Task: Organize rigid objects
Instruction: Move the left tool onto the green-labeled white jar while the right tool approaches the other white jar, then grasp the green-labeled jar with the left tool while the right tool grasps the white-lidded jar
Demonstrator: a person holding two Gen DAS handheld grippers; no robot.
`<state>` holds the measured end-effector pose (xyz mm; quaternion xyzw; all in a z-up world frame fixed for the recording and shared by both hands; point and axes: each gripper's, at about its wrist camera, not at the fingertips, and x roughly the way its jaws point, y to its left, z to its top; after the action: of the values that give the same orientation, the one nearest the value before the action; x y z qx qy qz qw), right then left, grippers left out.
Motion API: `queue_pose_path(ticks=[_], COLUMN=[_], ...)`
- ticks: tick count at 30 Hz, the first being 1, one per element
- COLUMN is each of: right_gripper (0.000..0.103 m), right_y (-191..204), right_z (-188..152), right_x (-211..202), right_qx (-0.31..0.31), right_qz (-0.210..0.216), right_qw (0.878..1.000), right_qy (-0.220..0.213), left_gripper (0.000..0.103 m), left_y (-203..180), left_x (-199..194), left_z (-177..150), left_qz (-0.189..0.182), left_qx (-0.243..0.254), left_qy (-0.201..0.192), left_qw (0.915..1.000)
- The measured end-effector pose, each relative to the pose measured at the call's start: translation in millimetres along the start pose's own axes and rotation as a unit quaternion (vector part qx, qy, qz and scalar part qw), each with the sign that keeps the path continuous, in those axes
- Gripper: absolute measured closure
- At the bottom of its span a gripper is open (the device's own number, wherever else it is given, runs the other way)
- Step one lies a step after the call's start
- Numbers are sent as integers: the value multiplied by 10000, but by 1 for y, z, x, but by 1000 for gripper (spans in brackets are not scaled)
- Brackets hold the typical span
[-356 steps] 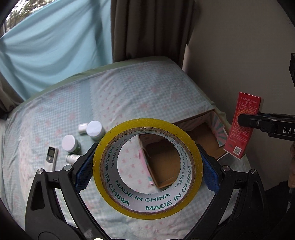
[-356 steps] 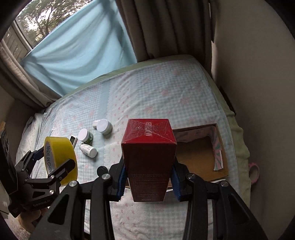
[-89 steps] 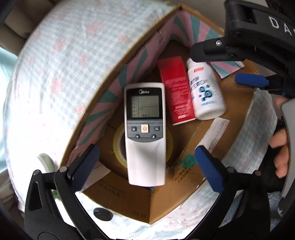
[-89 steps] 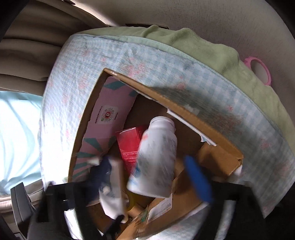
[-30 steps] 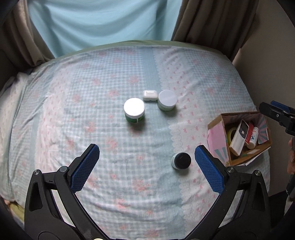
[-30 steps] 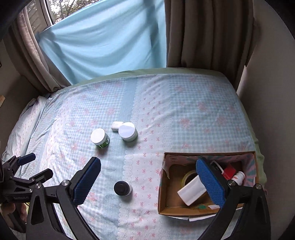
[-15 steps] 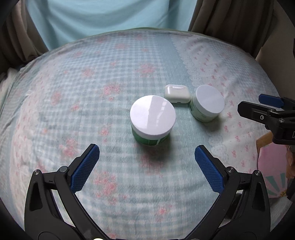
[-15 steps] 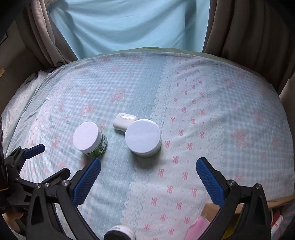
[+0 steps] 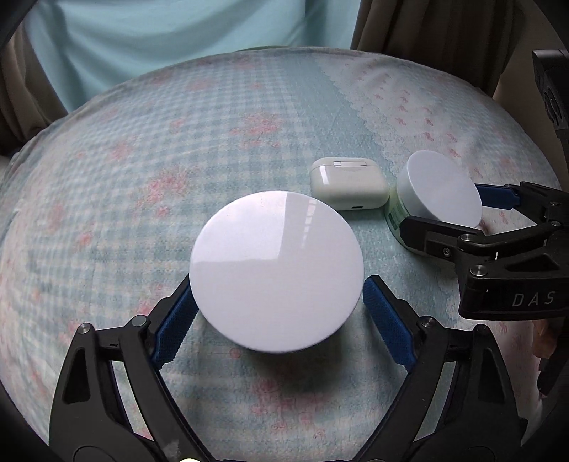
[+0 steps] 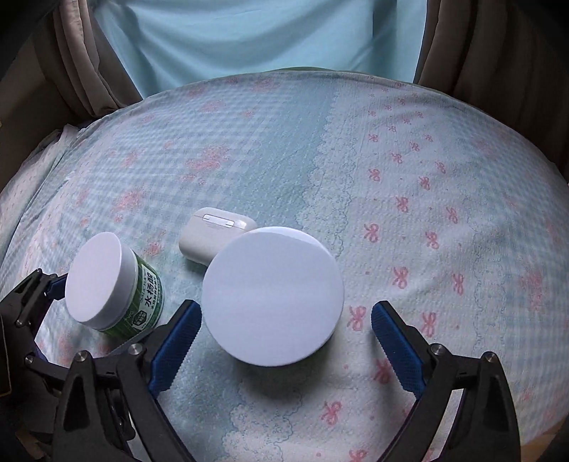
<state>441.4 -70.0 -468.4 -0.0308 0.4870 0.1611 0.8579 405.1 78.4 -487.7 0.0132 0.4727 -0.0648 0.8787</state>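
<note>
Two white-lidded jars stand on the bed. My left gripper is open around the dark green jar, its blue pads on either side and apart from the lid; that jar also shows in the right wrist view. My right gripper is open around the pale green jar, which also shows in the left wrist view, with the right gripper straddling it. A white earbuds case lies between the jars, touching the pale one.
The bed wears a blue checked sheet with pink bows. A light blue curtain and brown drapes hang behind it.
Both grippers have moved down and forward, each now straddling its own jar. The jars and the earbuds case have not moved.
</note>
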Motion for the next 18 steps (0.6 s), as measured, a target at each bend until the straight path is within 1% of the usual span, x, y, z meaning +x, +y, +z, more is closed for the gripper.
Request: queue_pose_path(ticks=[2,4,6,7,10,18], right_gripper=[11,26,30,35,36,36], right_y=[3,5,7,9,13,13], right_z=[2,4,4,5,4,3], right_x=[2,6,9,11,9,2], right_qx=[-65,-145,-217,-267,-395,-376], right_qz=[-44,-57,-52,-37,-136,-129], right_qw=[10000,9999,9997,9996,9991,9992], right_qy=[-3,64,93,80,53,53], left_gripper=[24,29,33,33,34,34], left_y=[2,4,6,8,9,11], left_x=[2,1,1,1,0,-8], left_z=[1,2,3,3,2,1], left_qz=[-56,-118,-126,-154,-172,-170], left_qx=[-55,-110,-157,-173,-153,-231], left_qy=[19,-9,-35,-30,-53,-105], left_qw=[10000,9999,9998,9997,9997,9995])
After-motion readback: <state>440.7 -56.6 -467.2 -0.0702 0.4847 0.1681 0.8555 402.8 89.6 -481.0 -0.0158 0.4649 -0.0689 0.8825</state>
